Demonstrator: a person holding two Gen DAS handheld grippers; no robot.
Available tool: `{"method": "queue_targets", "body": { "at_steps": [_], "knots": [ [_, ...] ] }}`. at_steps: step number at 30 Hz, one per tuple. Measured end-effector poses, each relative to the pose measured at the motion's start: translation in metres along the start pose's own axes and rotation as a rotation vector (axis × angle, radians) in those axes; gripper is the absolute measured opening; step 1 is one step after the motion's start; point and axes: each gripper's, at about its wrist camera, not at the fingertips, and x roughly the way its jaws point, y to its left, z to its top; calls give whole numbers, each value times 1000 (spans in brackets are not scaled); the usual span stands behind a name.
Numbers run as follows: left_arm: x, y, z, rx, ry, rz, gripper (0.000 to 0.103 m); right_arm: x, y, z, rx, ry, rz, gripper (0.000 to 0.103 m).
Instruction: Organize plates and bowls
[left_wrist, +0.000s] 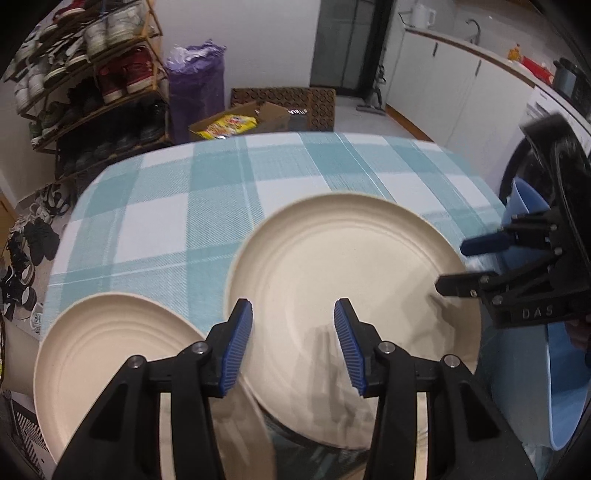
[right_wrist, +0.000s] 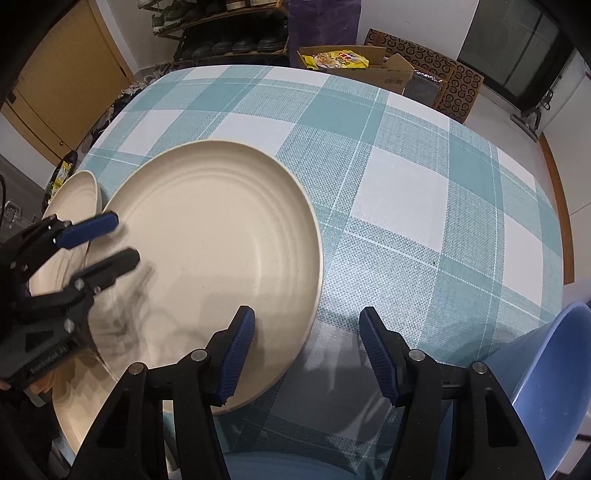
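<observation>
A large cream plate (left_wrist: 343, 266) (right_wrist: 221, 236) lies on the checked tablecloth (left_wrist: 166, 221) (right_wrist: 406, 192), its left edge overlapping a second cream plate (left_wrist: 107, 354) (right_wrist: 75, 199). My left gripper (left_wrist: 293, 332) (right_wrist: 118, 242) hovers open over the large plate's near-left part, and nothing is between its pads. My right gripper (right_wrist: 306, 350) (left_wrist: 452, 266) is open and straddles the plate's right rim without pressing on it, one finger above the plate and the other above the cloth. A blue bowl (left_wrist: 565, 387) (right_wrist: 554, 369) stands at the table's right side, beside the right gripper.
Beyond the table's far edge are a shoe rack (left_wrist: 92, 74), a purple bag (left_wrist: 195, 81) and an open cardboard box (left_wrist: 240, 122) (right_wrist: 354, 62) on the floor. White kitchen cabinets (left_wrist: 461, 81) and a dark appliance door (left_wrist: 517, 173) are to the right.
</observation>
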Motion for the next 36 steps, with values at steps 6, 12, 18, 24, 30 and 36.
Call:
{"method": "queue_targets", "body": {
  "at_steps": [6,12,18,24,30,36],
  "knots": [
    [5,7,2,-23,-12,9,35,1,1,1,-4,-1,5,61],
    [-3,10,6,-25,-56,35,35,4,1,1,-3,0,11,61],
    [12,12,3,-31,10,47,34,5,2,2,-4,1,20,61],
    [12,2,1,21,39,37,34,6,2,1,-3,5,24,60],
    [15,-2,-3,26,97,7,34,7,3,0,-11,17,20,51],
    [16,-8,-7,40,109,1,34,6,1,-4,-3,16,1,50]
  ]
}}
